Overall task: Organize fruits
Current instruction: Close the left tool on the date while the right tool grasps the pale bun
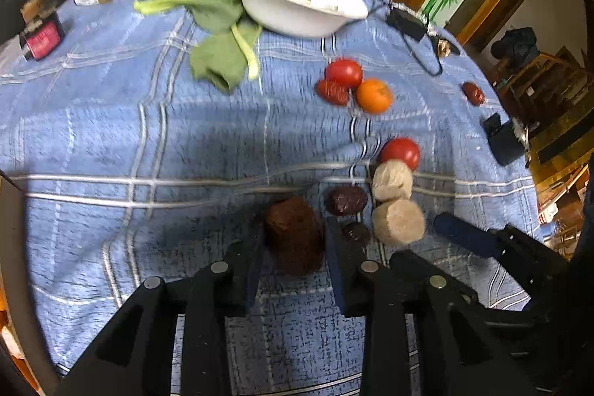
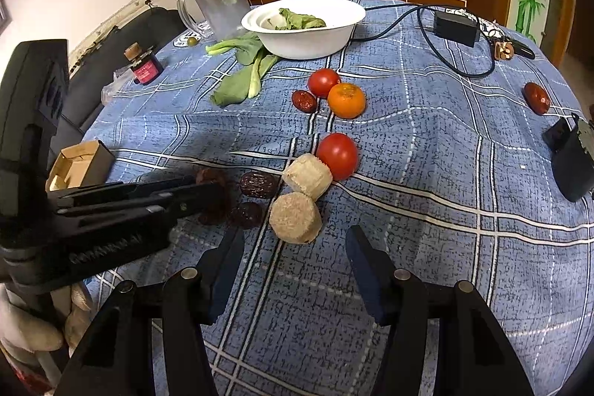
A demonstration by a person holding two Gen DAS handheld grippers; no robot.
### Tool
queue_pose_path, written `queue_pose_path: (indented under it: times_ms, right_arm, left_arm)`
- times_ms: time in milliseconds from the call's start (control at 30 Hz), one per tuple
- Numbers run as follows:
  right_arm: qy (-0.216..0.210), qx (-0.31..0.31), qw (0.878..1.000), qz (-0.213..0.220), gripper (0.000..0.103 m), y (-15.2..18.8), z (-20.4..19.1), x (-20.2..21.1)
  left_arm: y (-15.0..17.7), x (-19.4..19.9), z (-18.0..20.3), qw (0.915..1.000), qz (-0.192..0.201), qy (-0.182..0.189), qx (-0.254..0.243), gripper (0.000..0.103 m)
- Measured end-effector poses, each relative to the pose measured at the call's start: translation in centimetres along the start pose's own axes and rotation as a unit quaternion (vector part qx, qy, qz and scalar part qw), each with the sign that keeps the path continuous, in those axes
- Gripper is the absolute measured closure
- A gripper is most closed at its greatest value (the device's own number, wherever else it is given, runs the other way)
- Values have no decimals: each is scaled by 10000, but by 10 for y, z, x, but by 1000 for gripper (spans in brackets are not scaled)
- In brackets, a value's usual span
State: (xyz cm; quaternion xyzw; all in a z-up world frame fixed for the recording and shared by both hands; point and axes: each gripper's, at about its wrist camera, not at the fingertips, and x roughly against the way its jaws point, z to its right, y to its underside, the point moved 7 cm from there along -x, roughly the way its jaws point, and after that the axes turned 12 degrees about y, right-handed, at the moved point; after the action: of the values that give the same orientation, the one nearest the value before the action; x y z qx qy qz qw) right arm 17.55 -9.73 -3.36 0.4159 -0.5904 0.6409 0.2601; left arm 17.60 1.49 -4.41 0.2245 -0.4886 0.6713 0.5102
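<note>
My left gripper [image 1: 295,232] is shut on a dark brown cake [image 1: 294,234] low over the blue plaid tablecloth; it also shows in the right wrist view [image 2: 208,190]. Beside it lie two dark dates [image 1: 347,200], two beige round cakes [image 1: 398,221] and a red tomato [image 1: 401,153]. Farther off sit another tomato [image 1: 344,72], an orange [image 1: 373,95] and a red date [image 1: 332,92]. My right gripper [image 2: 295,240] is open and empty, just in front of the nearer beige cake [image 2: 296,218].
A white bowl [image 2: 304,43] with greens stands at the back, leafy greens [image 2: 241,77] and a clear jug [image 2: 219,0] beside it. A lone date [image 2: 536,98], a black adapter with cable [image 2: 456,27], a black object [image 2: 571,158], a small bottle [image 2: 145,65] and a cardboard box [image 2: 80,166] lie around.
</note>
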Motion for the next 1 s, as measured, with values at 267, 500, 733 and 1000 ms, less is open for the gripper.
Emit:
queue_pose_path:
  times_ms: [267, 500, 733, 1000]
  right_arm:
    - [98, 87, 9998, -116, 65, 2, -1, -14]
    - [81, 12, 9999, -143, 71, 0, -4, -13]
    - [21, -153, 9997, -189, 72, 7, -2, -4]
    - [-129, -308, 9991, -244, 81, 30, -6, 29]
  left_arm:
    - [5, 9, -8, 9999, 46, -35, 94, 75]
    - [13, 19, -16, 9997, 62, -168, 153, 75]
    - [25, 34, -18, 9996, 111, -183, 190, 75]
    - [49, 60, -11, 9995, 168, -51, 244, 75]
